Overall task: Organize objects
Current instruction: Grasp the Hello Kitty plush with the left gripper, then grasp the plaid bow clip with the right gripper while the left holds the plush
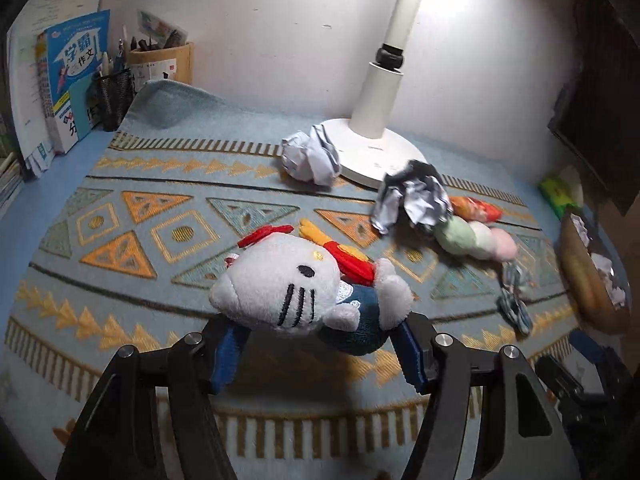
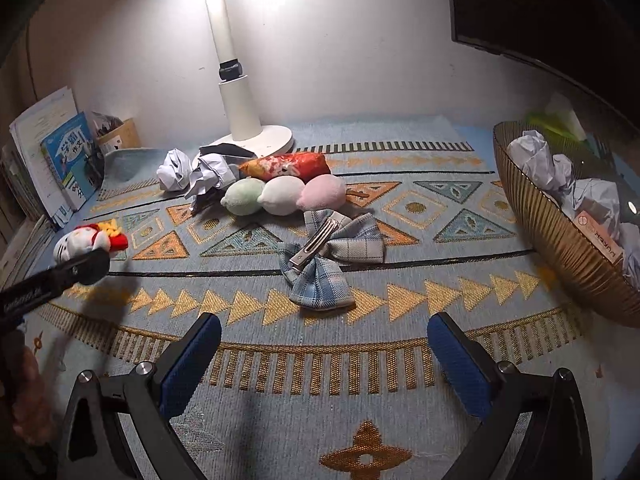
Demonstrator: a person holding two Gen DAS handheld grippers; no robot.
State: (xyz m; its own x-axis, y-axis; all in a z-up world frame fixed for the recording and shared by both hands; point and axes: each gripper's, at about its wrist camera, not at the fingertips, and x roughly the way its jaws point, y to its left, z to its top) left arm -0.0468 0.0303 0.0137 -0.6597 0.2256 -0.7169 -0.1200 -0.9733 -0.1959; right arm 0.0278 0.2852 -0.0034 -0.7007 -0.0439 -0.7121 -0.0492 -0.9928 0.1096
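Left claw carrying the cat plush

My left claw point(image 1: 316, 344) grips the white cat plush point(image 1: 288, 288) above the patterned worktop point(image 1: 168, 184); my right claw point(image 2: 324, 356) stands wide and empty, short of the plaid bow clip point(image 2: 324, 256), near the basket point(image 2: 560, 240).

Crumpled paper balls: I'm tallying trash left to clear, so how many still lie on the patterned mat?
2. One white crumpled paper ball lies left of the white lamp base; the other touches its front. More fill the ribbed brown basket.
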